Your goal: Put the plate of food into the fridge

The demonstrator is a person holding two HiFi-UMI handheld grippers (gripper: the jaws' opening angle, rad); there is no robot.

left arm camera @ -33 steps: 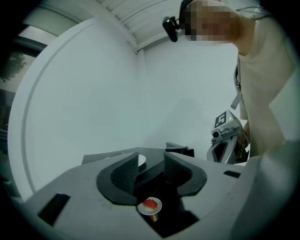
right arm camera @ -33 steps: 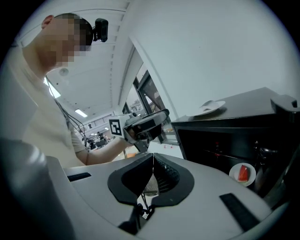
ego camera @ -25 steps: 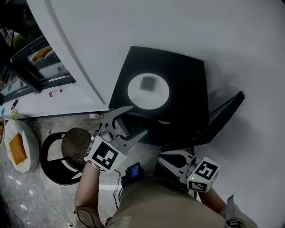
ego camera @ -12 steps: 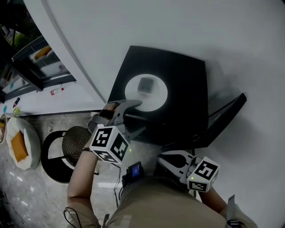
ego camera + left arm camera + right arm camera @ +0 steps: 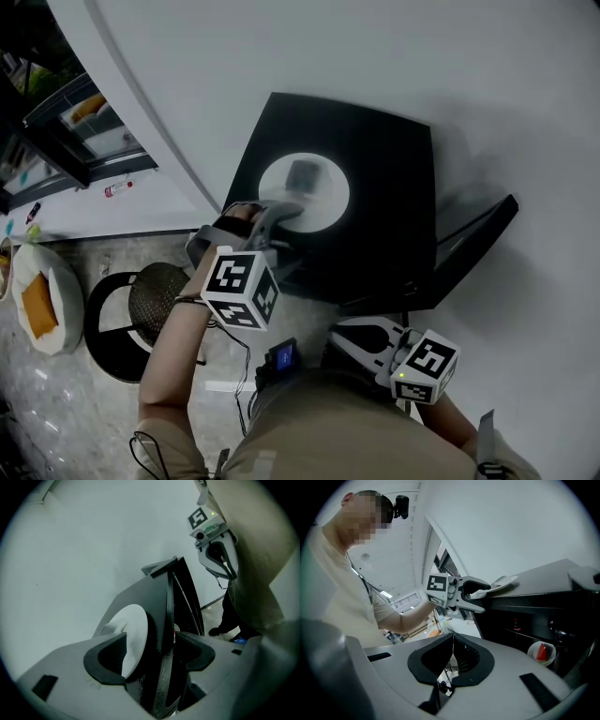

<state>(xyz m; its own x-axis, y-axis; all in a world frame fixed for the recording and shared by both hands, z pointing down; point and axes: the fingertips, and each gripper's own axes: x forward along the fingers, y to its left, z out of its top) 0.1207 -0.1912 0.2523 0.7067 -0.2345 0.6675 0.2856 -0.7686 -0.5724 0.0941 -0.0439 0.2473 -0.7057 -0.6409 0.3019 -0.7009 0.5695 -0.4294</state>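
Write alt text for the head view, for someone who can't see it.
From above: the left gripper, whose fingers have just been opening, straddles the rim of a white plate of food sitting on top of a black fridge whose door hangs open. The right gripper is shut, low beside the person's body.

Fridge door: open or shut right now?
Open. In the head view the door stands swung out to the side of the black fridge, and the right gripper view looks straight into its dark inside.
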